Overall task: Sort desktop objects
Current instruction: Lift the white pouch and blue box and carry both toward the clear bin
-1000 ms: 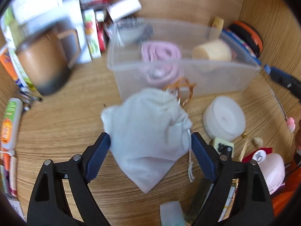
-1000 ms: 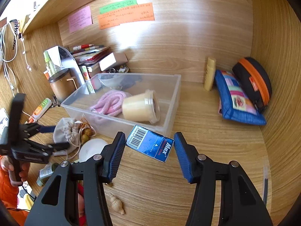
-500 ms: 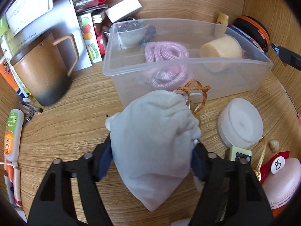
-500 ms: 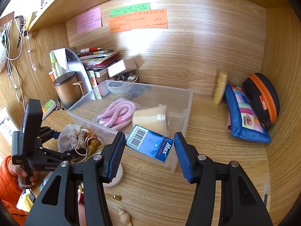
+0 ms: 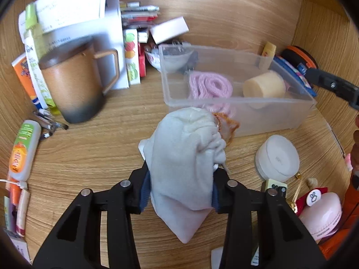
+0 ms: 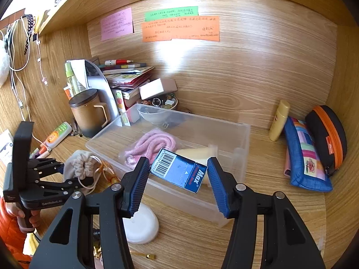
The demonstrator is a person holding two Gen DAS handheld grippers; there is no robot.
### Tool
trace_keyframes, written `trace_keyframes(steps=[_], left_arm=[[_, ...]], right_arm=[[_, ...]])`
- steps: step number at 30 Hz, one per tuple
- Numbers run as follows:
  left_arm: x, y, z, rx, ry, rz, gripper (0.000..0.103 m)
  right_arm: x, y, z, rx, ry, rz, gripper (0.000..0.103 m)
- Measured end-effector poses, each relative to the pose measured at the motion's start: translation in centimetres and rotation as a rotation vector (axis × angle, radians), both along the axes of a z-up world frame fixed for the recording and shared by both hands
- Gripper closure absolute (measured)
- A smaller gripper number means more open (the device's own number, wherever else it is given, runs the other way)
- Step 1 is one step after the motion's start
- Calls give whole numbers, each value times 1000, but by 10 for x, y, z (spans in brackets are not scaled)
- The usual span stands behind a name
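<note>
On wooden desk beside clear plastic bin (image 5: 237,114): left gripper (image 5: 179,194) closing on soft, light grey drawstring cloth pouch (image 5: 186,157), pads squeezing mid-body; w/ right gripper (image 6: 179,179) clamping stiff blue staple box (image 6: 179,171) by its ends.

**Pouch, box and bin**

A white drawstring pouch (image 5: 184,168) is hanging bunched, its gathered mouth facing the clear plastic bin (image 6: 224,134). A blue box (image 6: 179,171) with a barcode is tilting above the bin's near wall.
</note>
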State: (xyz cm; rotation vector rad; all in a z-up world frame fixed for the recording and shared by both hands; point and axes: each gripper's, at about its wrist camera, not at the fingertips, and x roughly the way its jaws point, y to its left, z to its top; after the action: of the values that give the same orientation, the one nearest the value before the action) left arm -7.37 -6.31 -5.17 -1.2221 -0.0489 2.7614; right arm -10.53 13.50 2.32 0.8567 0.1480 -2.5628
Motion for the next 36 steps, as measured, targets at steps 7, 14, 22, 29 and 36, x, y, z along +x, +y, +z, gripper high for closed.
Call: trace_keyframes(steps=[7,14,22,29,36], left_arm=[[4,-3,19,-3,49,-7,61],[5,-2,29,3,73,-19,61],[13,1,31,39,83,-43,65],[26,3,31,63,70,-42,66],[26,6,58,45,144,-66,66]], right_arm=[[-4,-4,0,-7,-7,5,53],[-7,-7,-1,3,-10,4,53],[-11,-8,0,-13,-16,12,53],[-14,-13,-2,-19,-27,21,53],[-18,-16,-3,-18,-34,25,53]])
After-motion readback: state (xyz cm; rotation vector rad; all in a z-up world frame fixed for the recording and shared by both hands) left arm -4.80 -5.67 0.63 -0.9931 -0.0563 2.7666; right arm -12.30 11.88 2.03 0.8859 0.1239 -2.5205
